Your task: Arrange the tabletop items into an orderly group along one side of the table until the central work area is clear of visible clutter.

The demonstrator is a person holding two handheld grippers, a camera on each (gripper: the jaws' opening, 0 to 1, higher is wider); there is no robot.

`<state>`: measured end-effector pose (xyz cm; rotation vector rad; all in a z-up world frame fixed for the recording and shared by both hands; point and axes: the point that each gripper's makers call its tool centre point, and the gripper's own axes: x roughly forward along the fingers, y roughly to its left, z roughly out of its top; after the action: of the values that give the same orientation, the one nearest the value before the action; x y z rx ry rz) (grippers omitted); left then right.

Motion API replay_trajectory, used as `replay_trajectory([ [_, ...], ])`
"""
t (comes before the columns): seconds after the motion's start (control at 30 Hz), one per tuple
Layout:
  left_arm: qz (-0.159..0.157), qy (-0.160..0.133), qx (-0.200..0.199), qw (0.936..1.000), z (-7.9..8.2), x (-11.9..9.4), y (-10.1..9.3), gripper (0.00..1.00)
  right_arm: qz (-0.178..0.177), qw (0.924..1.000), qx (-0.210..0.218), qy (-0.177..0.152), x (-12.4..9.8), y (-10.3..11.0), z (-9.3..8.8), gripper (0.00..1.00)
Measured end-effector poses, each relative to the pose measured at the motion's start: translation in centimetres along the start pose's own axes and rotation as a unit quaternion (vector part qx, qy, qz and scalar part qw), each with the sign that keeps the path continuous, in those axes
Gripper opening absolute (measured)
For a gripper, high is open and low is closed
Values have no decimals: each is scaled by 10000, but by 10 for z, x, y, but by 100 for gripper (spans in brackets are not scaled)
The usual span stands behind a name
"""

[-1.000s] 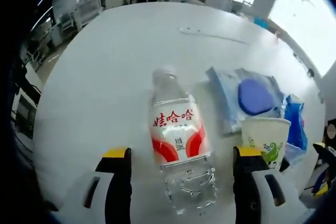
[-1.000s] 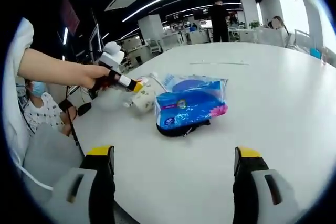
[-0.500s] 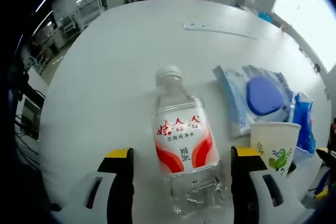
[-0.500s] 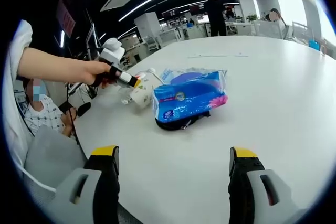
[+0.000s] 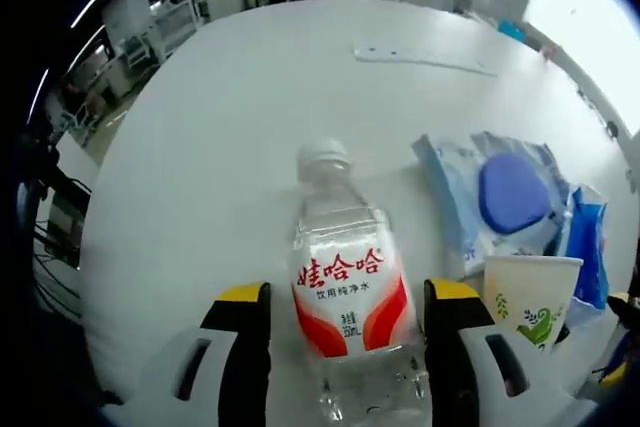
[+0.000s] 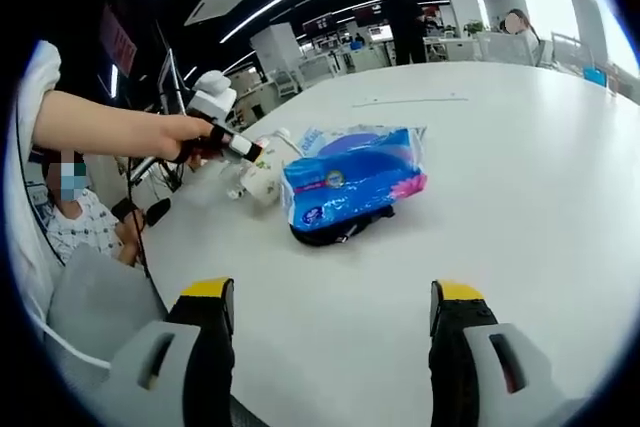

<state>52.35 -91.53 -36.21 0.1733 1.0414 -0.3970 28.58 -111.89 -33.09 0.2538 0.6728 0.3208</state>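
Ideally the left claw (image 5: 343, 299), open astride the clear red-labelled plastic water bottle (image 5: 346, 287), closes squarely on its label; the right claw (image 6: 328, 293) hangs open.

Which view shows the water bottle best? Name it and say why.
The left gripper view: the water bottle stands close between the left tongs, label and cap legible. In the right gripper view its cap peeks out behind the paper cup.

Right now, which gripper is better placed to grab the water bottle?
Left. Its gripper is open with the water bottle lying between the jaws. The right gripper is open over bare table, well short of the blue packet.
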Motion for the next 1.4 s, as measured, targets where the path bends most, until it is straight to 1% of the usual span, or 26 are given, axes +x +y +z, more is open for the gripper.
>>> replay_trajectory([
  [0.03,13,8,25,10000,0,0,0,53,-6,10000,38,-7,0,-1,-1,79],
  [0.07,2,32,64,10000,-1,0,0,47,-12,10000,58,-14,0,-2,-1,79],
  [0.1,-29,20,97,9999,0,-1,-1,44,-24,10000,77,-23,0,-3,-1,78],
  [0.17,-35,-101,-111,9999,2,-1,0,41,-52,9999,112,-15,0,-4,-2,77],
  [0.23,-72,-175,-284,9994,4,-2,2,39,-79,9999,136,-15,0,-5,-2,77],
  [0.33,-75,-171,-217,9996,4,-2,2,38,-104,9998,184,-31,0,-7,-2,76],
  [0.47,-37,-271,-334,9991,5,-4,2,36,-127,9997,186,-45,-2,-8,-2,76],
  [0.63,-13,-446,-505,9977,6,-9,5,34,-147,9997,200,-69,-5,-10,-1,76],
  [0.77,81,-641,-448,9969,8,-15,9,33,-159,9996,207,-84,-6,-11,-1,75],
  [0.87,62,-833,-597,9947,14,-21,12,33,-149,9996,206,-98,-5,-10,0,75],
  [0.93,61,-903,-635,9939,16,-24,13,33,-136,9997,187,-96,-4,-9,1,75],
  [0.97,67,-930,-620,9937,17,-26,13,33,-119,9997,174,-98,-4,-8,2,75],
  [1.03,72,-1075,-621,9922,23,-30,14,33,-97,9998,160,-108,-3,-6,3,75],
  [1.07,68,-1156,-626,9913,26,-32,14,32,-84,9998,146,-116,-2,-5,4,75],
  [1.1,38,-1302,-599,9897,32,-34,14,33,-73,9998,137,-113,-2,-4,4,75],
  [1.17,27,-1427,-521,9884,37,-37,13,33,-53,9999,112,-107,-1,-3,4,75],
  [1.2,28,-1439,-509,9883,38,-38,13,33,-41,9999,102,-93,-2,-2,4,75],
  [1.27,25,-1528,-546,9867,43,-40,13,33,-33,9999,83,-77,-2,-1,3,75],
  [1.37,-52,-1733,-664,9826,52,-43,13,34,-29,9999,90,-62,-3,0,1,75],
  [1.4,-133,-1910,-697,9790,59,-44,12,34,-31,9999,91,-66,-3,0,1,75],
])
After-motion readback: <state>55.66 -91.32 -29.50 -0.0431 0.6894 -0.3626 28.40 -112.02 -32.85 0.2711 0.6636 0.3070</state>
